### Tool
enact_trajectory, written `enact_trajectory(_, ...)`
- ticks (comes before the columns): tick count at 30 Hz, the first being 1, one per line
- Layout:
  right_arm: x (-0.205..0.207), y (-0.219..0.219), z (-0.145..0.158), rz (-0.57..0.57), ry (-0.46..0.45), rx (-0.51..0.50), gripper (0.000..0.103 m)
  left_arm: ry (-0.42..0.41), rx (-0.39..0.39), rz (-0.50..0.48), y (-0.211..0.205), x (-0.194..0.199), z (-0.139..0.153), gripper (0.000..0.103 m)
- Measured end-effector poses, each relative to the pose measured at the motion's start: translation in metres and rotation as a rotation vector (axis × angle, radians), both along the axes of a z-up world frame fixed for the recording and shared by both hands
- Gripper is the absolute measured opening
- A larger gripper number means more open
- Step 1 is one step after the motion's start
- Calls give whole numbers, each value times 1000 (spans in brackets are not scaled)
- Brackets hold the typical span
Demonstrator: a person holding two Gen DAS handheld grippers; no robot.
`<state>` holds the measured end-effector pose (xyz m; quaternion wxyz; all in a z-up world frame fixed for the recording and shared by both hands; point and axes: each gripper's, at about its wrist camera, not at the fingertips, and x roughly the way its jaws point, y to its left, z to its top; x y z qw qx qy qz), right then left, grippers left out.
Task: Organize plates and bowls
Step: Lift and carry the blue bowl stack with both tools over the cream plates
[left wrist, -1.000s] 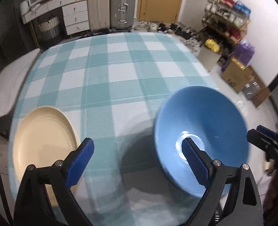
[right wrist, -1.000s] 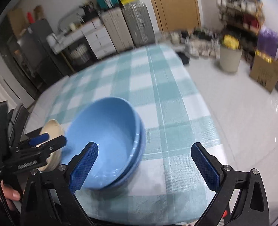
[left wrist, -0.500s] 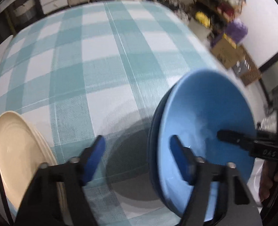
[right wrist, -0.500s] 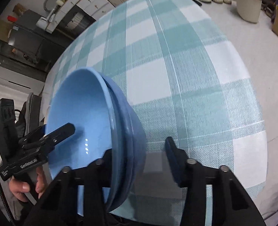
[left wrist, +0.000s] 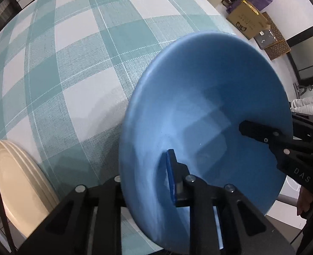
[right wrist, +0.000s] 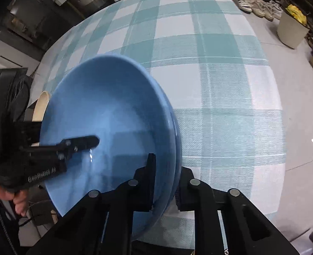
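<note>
So far little of the sorting looks finished: the blue bowl stack (right wrist: 114, 127) sits near the front edge of the table (left wrist: 82, 63), apparently two bowls nested, though the rims blur together in the left view. Both tools are on it at opposite sides of the rim. The left gripper (left wrist: 145, 182) has one finger inside the bowl wall and one outside, jaws closing with the wall between them; the right gripper (right wrist: 167, 182) straddles the doubled rim the same way, also closing, and its pads seem to press already. The cream plates (left wrist: 14, 180) lie stacked just beside the bowls at the table's left corner, untouched. Lifting or shifting the bowls is still to come. A teal and white checked cloth covers the table; beyond it are cardboard boxes (left wrist: 249, 19), a row of shoes (right wrist: 254, 2) and a pale bin (right wrist: 292, 29) on a light floor
</note>
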<state>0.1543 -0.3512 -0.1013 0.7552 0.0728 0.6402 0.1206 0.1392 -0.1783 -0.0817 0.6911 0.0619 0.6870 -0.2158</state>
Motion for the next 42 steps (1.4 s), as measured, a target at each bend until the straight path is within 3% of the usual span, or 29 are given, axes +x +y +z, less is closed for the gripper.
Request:
enact_trajectory(4,1,-1,1,-3,12,3,14,38,-11,12,2,1,2,18)
enact_trajectory(10,2,-2,9,-14,33,37,13,29,6,7,7,-1,16,17)
enact_trajectory(21,18,27,44,16,43,35,13,53,-17,71,46,6,39,17)
enact_trajectory(35,50,141,84,171,40,59,12,21,11,265,162,1,73,17)
enact_trajectory(42,59,208,84,249,50,83,12,34,27,362,230,-14,77,17)
